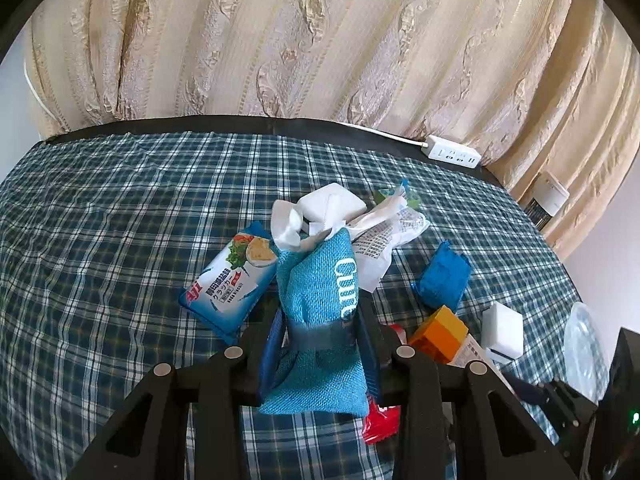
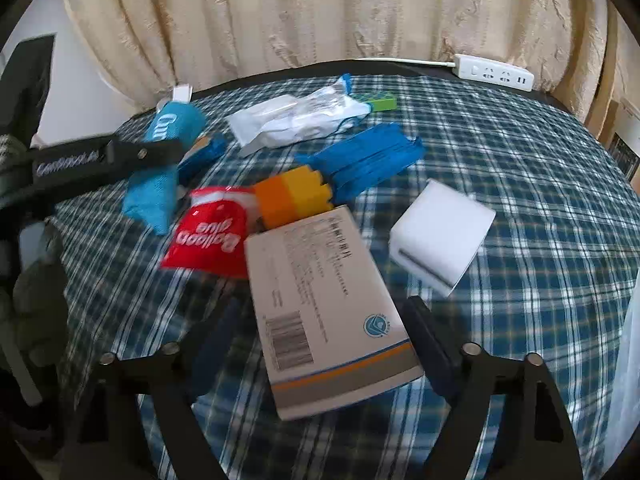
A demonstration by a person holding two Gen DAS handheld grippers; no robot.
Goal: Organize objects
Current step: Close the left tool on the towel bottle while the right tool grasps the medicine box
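Note:
My left gripper (image 1: 322,320) is shut on a light blue woven pouch (image 1: 320,280) with white lettering, held up off the checked tablecloth (image 1: 100,240). The right wrist view shows that same pouch (image 2: 168,128) at the left, clamped in the black left gripper (image 2: 120,156). My right gripper (image 2: 324,344) is open with a white box (image 2: 320,300) bearing a barcode lying between its fingers. The right finger is close to the box edge and a gap shows at the left finger. This view is blurred.
Scattered on the cloth are a cracker packet (image 1: 228,276), a red glue packet (image 2: 208,236), an orange-yellow block (image 2: 296,196), a blue cloth (image 2: 368,160), a white foam block (image 2: 440,232), clear wrappers (image 2: 300,116) and a green block (image 2: 382,102). A power strip (image 2: 496,72) lies by the curtain.

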